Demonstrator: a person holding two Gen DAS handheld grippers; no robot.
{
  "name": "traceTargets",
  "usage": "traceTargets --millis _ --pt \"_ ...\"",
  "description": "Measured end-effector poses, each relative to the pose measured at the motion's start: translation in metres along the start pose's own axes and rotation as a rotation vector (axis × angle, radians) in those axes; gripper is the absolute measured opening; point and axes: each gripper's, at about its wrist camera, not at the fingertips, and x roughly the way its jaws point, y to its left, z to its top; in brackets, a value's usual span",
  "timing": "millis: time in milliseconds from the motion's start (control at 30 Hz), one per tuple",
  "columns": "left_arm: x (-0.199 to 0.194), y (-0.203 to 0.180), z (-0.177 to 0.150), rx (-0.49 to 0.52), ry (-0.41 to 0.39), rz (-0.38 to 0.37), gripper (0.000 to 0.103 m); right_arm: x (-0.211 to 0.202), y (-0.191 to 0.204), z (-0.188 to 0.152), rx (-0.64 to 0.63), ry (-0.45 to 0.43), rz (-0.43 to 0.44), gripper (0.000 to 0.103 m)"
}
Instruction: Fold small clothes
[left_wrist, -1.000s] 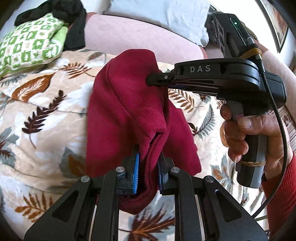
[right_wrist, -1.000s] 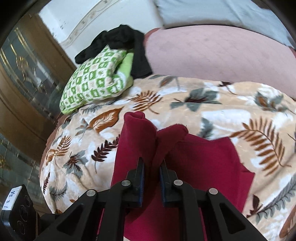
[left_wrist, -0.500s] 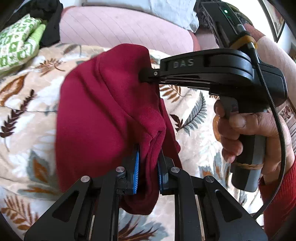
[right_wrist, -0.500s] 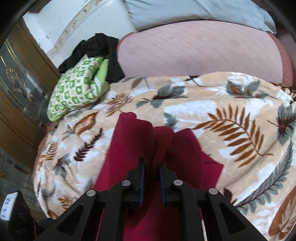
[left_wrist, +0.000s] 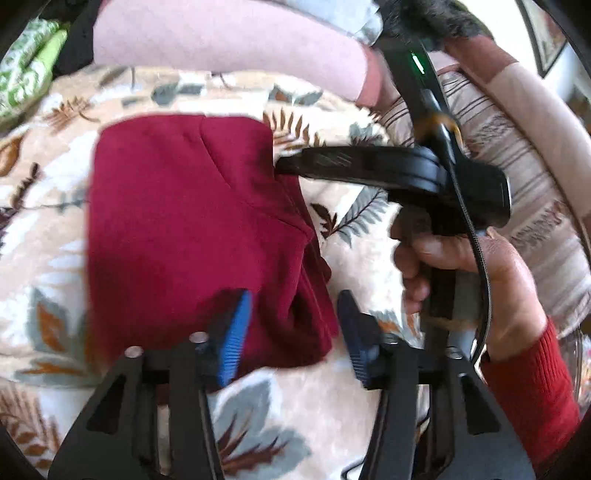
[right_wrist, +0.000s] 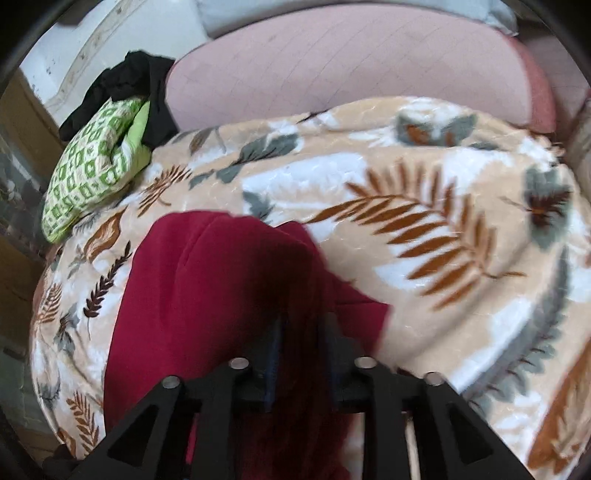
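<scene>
- Left claw is opening: its 2 blue pads stand apart on either side of the near right corner of the red garment, and neither presses the cloth.
- Right claw is opening too; folded red cloth sits between its jaws, but blur and shadow hide whether the pads touch it. In the left view its tip meets the garment's far right edge, with the person's hand around the handle.
- Garment lies on the leaf-print blanket, folded into a rough rectangle with stacked layers along its right side.
- It looks like soft, light fleece: limp, not fragile, likely to sag and slide open if lifted by 1 layer. A sound hold, I judge, takes all layers at a corner or along the folded edge.
- Open blanket lies to the right of the garment and in front of it, giving room for another fold.
- Farther off, a pink cushion bounds the far side and a green patterned pillow sits at far left, well apart from the garment.
</scene>
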Motion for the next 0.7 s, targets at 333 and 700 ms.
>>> traceTargets --millis 333,700 --pt "-0.024 0.062 -0.027 -0.098 -0.032 0.169 0.05 -0.026 0.016 -0.062 0.094 0.059 0.252 0.06" --pt "-0.017 0.048 -0.028 -0.029 -0.048 0.24 0.05 -0.037 0.02 -0.079 0.048 -0.033 0.174 0.015"
